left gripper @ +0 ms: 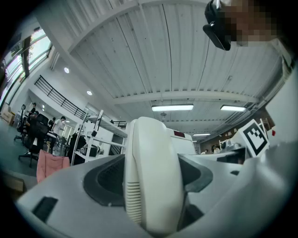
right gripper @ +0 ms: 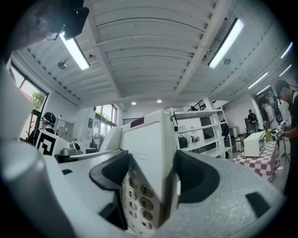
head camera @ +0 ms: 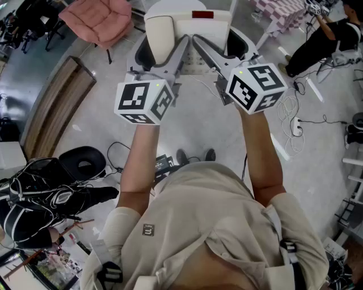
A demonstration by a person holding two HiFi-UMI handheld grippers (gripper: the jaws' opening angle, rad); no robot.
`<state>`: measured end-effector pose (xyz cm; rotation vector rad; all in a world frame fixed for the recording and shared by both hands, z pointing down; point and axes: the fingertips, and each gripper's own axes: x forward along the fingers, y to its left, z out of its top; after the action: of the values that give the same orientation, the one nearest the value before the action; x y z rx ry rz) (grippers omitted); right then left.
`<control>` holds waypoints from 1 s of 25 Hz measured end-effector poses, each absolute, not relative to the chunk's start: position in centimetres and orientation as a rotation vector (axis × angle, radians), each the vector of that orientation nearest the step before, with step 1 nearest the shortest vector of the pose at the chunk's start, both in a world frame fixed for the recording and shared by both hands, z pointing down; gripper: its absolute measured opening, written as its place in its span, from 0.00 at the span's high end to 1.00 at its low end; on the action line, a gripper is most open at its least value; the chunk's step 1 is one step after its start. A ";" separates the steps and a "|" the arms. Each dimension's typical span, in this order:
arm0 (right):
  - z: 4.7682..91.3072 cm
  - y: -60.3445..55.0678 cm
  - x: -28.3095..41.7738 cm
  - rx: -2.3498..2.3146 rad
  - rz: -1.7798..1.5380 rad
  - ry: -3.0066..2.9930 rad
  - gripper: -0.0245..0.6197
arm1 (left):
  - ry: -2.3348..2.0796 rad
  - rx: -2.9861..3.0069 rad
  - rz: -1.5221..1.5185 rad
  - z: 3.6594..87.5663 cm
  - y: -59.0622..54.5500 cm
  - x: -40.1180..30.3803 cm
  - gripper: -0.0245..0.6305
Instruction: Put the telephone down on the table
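Observation:
A white desk telephone [head camera: 195, 25] hangs in the air in front of me, held between both grippers over the floor. Its cream handset [head camera: 159, 31] lies in the cradle on the left side. My left gripper [head camera: 164, 54] is shut on that side; in the left gripper view the handset [left gripper: 153, 172] fills the gap between the dark pads. My right gripper [head camera: 224, 48] is shut on the keypad side. In the right gripper view the telephone body [right gripper: 144, 153] with its number keys [right gripper: 142, 200] sits wedged between the pads.
Below lies a grey floor with a pink chair [head camera: 99, 20], a wooden bench [head camera: 54, 107], black bags [head camera: 45, 198] and a power strip with cables [head camera: 295, 127]. A checkered table [head camera: 281, 11] and a person [head camera: 323, 39] are at the far right.

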<state>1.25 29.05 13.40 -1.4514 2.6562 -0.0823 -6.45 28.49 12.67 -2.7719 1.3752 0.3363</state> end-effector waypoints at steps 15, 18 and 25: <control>14.9 26.6 1.4 -1.460 -0.104 2.668 0.51 | 1.385 -2.798 0.329 14.3 26.0 -6.3 0.48; 14.6 28.2 1.1 -1.457 -0.093 2.666 0.51 | 1.382 -2.794 0.337 14.0 27.6 -6.6 0.48; 14.9 27.7 0.2 -1.471 -0.105 2.654 0.51 | 1.365 -2.808 0.330 14.3 27.0 -7.5 0.48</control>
<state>0.19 27.68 14.86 -1.4714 2.6539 -0.1049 -7.54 26.98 14.26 -2.8084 1.3645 0.3298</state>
